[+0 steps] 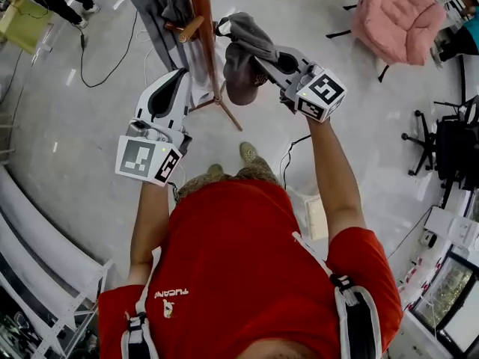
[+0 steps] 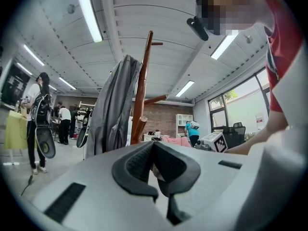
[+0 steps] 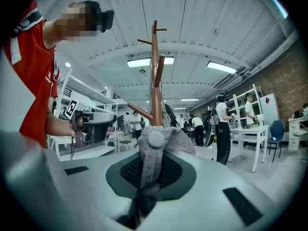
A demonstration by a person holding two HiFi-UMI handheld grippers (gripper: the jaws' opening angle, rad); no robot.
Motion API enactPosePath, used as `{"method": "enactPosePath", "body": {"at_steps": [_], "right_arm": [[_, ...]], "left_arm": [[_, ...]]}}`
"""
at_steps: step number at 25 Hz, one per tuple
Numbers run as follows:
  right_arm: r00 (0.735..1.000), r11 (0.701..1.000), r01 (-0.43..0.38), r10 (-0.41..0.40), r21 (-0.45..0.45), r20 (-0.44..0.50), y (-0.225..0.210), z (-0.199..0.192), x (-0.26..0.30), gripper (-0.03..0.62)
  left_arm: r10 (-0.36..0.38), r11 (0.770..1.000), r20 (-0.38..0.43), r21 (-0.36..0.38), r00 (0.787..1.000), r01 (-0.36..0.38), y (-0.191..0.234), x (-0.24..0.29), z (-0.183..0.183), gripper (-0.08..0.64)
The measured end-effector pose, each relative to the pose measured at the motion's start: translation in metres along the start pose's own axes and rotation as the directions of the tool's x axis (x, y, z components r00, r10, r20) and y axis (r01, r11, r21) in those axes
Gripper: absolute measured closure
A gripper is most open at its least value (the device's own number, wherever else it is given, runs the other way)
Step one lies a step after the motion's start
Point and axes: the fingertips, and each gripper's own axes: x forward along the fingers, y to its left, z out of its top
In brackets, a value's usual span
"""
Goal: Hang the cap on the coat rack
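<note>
Nearest the head camera is the person's red shirt, with both forearms extended forward. The left gripper is raised at the left with its jaws clenched together and nothing between them; it points up toward the coat rack. The right gripper is raised at the right, its jaws clamped on the grey cap. A fold of the cap's fabric runs down between the pads, and the crown with its top button bulges out beyond the jaw tips. The cap is carried in the air, clear of the floor, just beside the brown pole of the coat rack on its right side in the head view. Whether the cap touches the pole or a peg cannot be determined. A grey garment hangs on the rack's far-left side. Farther back, a pink chair stands well apart from the rack.
</note>
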Motion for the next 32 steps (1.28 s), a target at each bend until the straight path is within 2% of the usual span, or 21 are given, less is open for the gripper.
{"method": "enactPosePath", "body": {"at_steps": [3, 7, 14, 23, 32], "right_arm": [[0.999, 0.998, -0.048, 0.049, 0.027, -0.019, -0.017, -0.008, 0.004, 0.557], [0.986, 0.984, -0.161, 0.165, 0.075, -0.040, -0.033, -0.015, 0.020, 0.557], [0.960, 0.959, -0.254, 0.266, 0.125, -0.092, -0.063, -0.035, 0.036, 0.557], [0.921, 0.928, -0.310, 0.347, 0.206, -0.179, -0.088, -0.072, 0.052, 0.555], [0.862, 0.916, -0.329, 0.391, 0.230, -0.323, -0.090, -0.130, 0.055, 0.555]], "left_arm": [[0.044, 0.999, 0.000, 0.002, 0.999, -0.044, 0.001, 0.011, 0.002, 0.551], [0.136, 0.991, -0.008, 0.008, 0.991, -0.136, 0.008, 0.017, 0.007, 0.551], [0.236, 0.972, -0.016, 0.017, 0.972, -0.236, 0.016, 0.026, 0.008, 0.551], [0.331, 0.943, -0.027, 0.022, 0.943, -0.331, 0.028, 0.021, 0.005, 0.551], [0.374, 0.927, -0.042, 0.029, 0.926, -0.374, 0.033, 0.021, 0.000, 0.551]]}}
